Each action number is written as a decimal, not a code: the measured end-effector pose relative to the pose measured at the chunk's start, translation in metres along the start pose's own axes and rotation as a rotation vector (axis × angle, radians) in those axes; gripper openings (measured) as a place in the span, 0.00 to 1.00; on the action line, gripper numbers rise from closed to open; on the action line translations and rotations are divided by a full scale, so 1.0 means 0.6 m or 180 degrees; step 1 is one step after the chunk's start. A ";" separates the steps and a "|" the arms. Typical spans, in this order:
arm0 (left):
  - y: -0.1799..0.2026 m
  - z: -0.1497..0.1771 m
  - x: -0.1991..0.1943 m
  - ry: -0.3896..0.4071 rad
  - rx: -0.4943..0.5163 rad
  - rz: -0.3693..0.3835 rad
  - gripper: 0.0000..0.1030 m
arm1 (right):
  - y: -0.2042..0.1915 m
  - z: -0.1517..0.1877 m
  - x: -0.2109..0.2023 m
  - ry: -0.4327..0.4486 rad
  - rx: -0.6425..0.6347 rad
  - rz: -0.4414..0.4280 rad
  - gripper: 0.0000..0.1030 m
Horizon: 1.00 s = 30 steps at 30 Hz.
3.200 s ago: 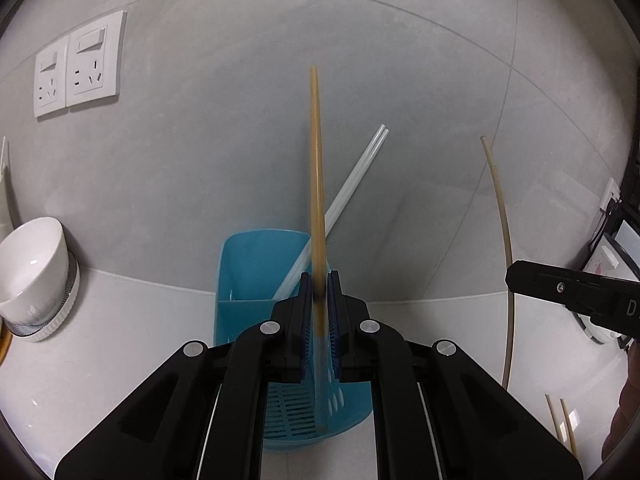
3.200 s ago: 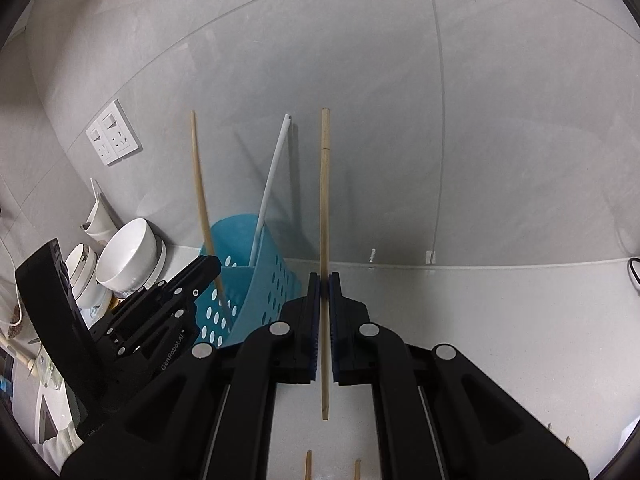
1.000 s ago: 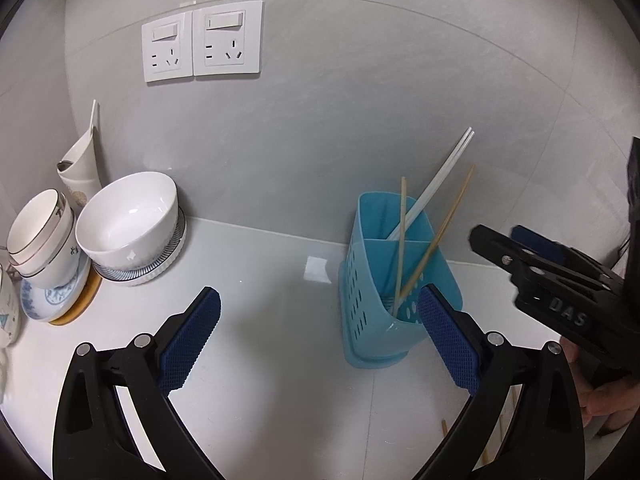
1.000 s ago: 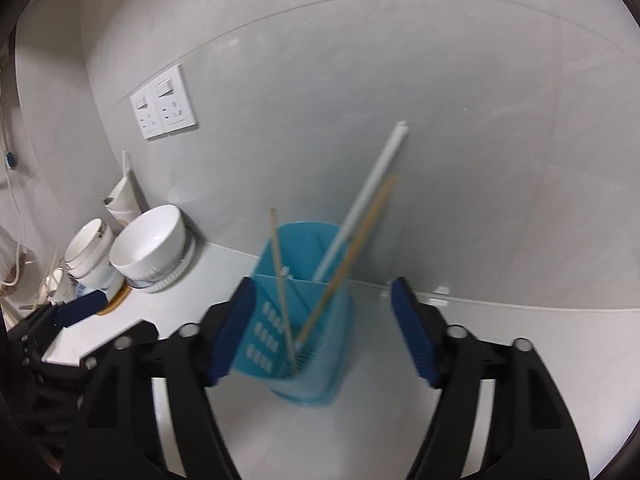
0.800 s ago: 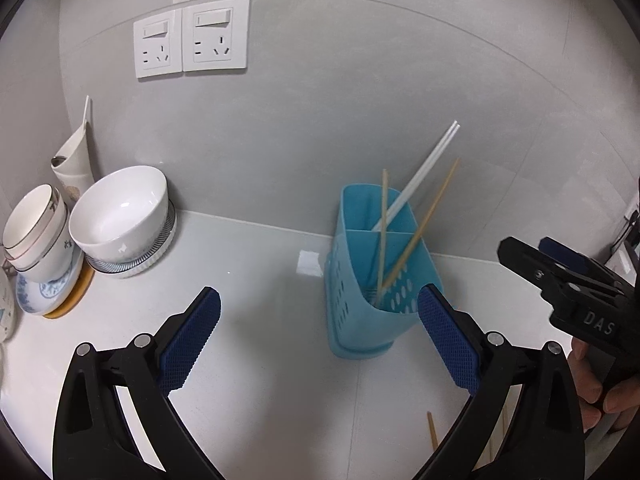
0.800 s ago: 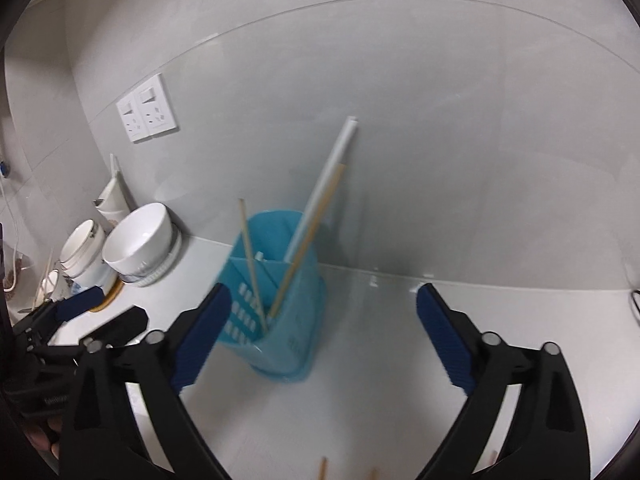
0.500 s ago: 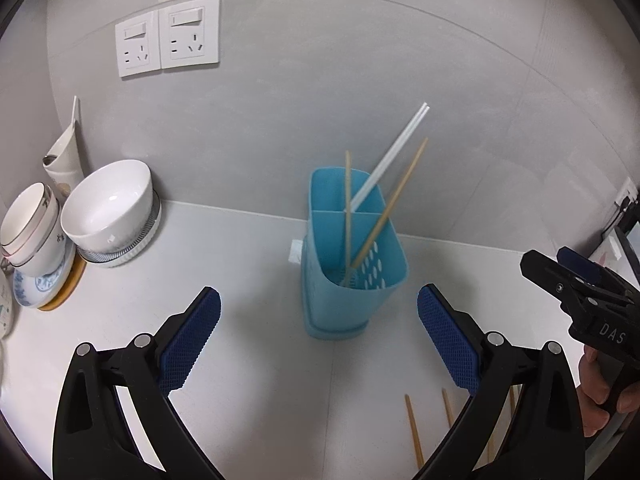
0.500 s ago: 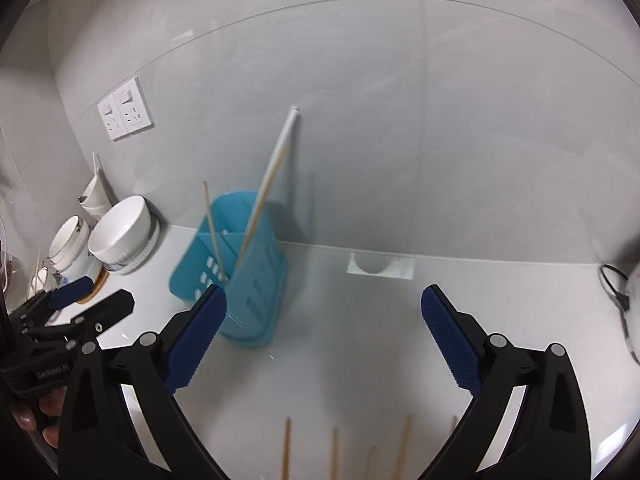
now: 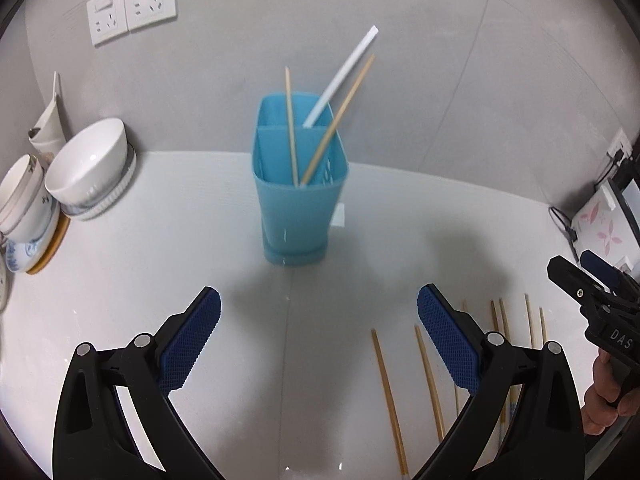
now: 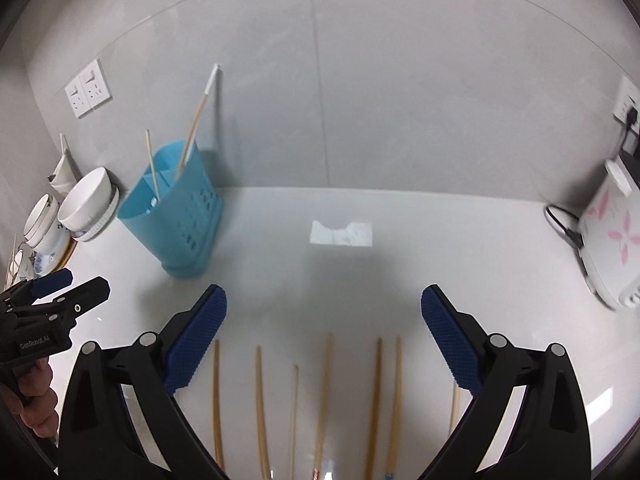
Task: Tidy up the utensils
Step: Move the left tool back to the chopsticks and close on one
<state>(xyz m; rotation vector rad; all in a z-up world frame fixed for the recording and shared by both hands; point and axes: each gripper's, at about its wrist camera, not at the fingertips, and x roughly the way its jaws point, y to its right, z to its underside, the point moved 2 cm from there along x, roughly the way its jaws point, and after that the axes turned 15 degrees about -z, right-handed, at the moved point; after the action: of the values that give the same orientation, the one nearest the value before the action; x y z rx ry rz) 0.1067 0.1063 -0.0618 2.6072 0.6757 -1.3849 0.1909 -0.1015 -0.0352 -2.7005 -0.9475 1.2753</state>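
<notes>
Two grippers are in your hands, both with nothing between the pads: your left gripper (image 9: 319, 322) stands spread wide over bare counter, and your right gripper (image 10: 323, 322) has its jaws just opened to their widest, empty, above the loose chopsticks. Item one: blue utensil holder (image 9: 298, 204), upright on the white counter (image 9: 120, 280) near the back wall, two compartments. Its front compartment holds two wooden chopsticks (image 9: 291, 128), one nearly upright, one leaning right; its rear compartment holds a white chopstick pair (image 9: 344, 78) leaning right against the rim. Item two: loose wooden chopsticks (image 10: 324, 396), a row lying roughly parallel along the counter's near edge, right of the holder and well apart from it, directly under your right gripper. Item three: white bowl (image 9: 90, 164) on a ribbed stand at the counter's left edge, with smaller patterned bowls (image 9: 22, 196) stacked just beside it. Item four: double wall socket (image 9: 132, 8) above the bowls. Item five: white appliance with pink flower print (image 10: 610, 240) at the counter's right edge.
</notes>
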 end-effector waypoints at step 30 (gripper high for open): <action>0.100 0.210 0.087 -0.1134 0.0354 -0.0049 0.90 | 0.125 0.213 0.020 -0.1170 0.0555 0.0360 0.59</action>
<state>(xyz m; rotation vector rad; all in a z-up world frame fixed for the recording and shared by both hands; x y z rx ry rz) 0.0623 0.0322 -0.1830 2.3388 0.5815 -1.8755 0.1456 -0.1873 -0.1481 -2.4657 -0.6683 1.8262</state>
